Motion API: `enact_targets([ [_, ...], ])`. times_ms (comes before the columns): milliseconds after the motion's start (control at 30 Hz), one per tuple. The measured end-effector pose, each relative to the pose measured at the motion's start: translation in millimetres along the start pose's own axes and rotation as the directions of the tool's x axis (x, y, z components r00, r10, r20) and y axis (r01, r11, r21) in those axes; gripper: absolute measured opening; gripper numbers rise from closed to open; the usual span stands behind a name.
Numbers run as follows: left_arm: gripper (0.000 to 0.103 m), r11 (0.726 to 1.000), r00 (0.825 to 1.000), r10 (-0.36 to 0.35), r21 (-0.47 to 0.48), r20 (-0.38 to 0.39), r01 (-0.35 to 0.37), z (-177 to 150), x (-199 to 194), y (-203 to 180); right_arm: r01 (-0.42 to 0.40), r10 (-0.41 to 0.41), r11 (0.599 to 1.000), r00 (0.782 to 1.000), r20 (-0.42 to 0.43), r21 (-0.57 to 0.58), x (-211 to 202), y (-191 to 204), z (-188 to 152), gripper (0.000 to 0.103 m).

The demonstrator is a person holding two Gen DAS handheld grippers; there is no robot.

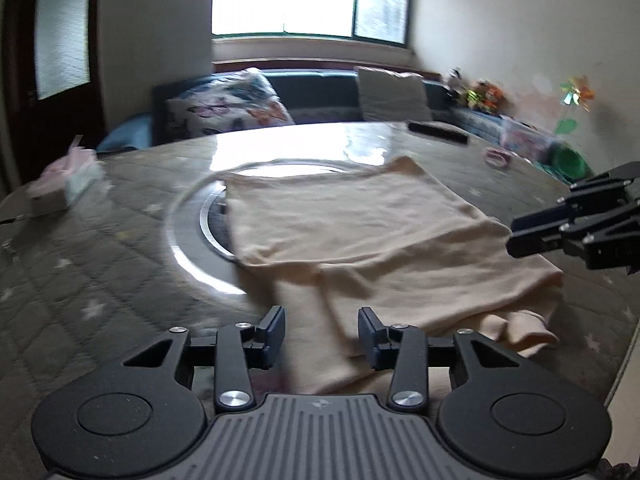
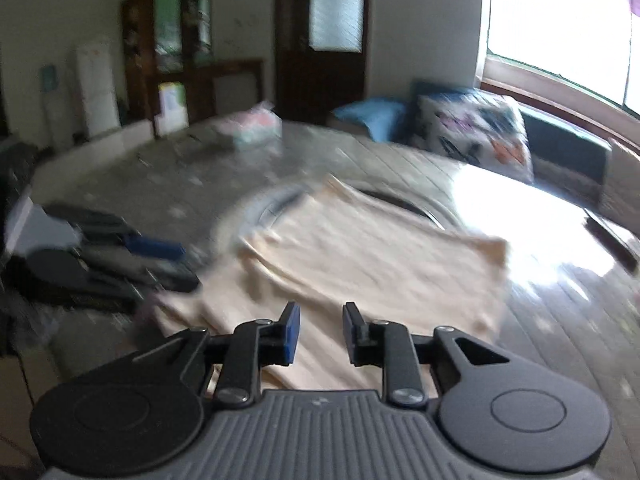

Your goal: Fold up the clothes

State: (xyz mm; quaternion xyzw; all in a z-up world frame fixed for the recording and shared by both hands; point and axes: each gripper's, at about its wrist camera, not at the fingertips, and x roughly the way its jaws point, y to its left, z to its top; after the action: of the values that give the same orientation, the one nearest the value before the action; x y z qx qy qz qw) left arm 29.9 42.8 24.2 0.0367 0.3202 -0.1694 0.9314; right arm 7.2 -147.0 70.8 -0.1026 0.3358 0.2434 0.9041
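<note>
A cream garment lies partly folded on the round glass-topped table, with a layer folded over its middle and a sleeve hanging toward the near edge. It also shows in the right wrist view. My left gripper is open and empty just above the garment's near sleeve. My right gripper is open and empty above the garment's near edge. The right gripper also shows in the left wrist view, at the garment's right side. The left gripper shows in the right wrist view, blurred, at the garment's left side.
A tissue box sits at the table's left. A dark remote and a pink ring lie at the far right. A turntable ring lies under the garment. A sofa with cushions stands behind.
</note>
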Motion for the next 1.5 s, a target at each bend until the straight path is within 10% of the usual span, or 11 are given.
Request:
enact_targets([
  [167, 0.036, 1.000, 1.000, -0.009, 0.020, -0.029, 0.009, 1, 14, -9, 0.031, -0.028, 0.999, 0.998, -0.059, 0.035, -6, -25, -27, 0.023],
  [333, 0.003, 1.000, 1.000, -0.005, 0.014, -0.026, 0.005, 4, 16, -10, 0.022, -0.017, 0.996, 0.998, -0.062, 0.086, 1, -33, -43, 0.028],
  [633, 0.002, 1.000, 0.997, 0.024, 0.005, 0.077, -0.025, 25, -8, -8, -0.033, 0.036, 0.997, 0.999, -0.041, 0.074, -6, -34, -41, 0.033],
  [1067, 0.002, 0.999, 0.999, 0.033, 0.028, -0.034, -0.032, 5, 13, -8, -0.049, 0.050, 0.961, 0.999, 0.004, 0.272, 42, -86, -20, 0.033],
  [1500, 0.006, 0.997, 0.998, 0.066, 0.045, -0.006, -0.066, 16, -2, 0, -0.039, 0.030, 0.977, 0.999, 0.044, 0.210, 26, -79, -17, 0.040],
])
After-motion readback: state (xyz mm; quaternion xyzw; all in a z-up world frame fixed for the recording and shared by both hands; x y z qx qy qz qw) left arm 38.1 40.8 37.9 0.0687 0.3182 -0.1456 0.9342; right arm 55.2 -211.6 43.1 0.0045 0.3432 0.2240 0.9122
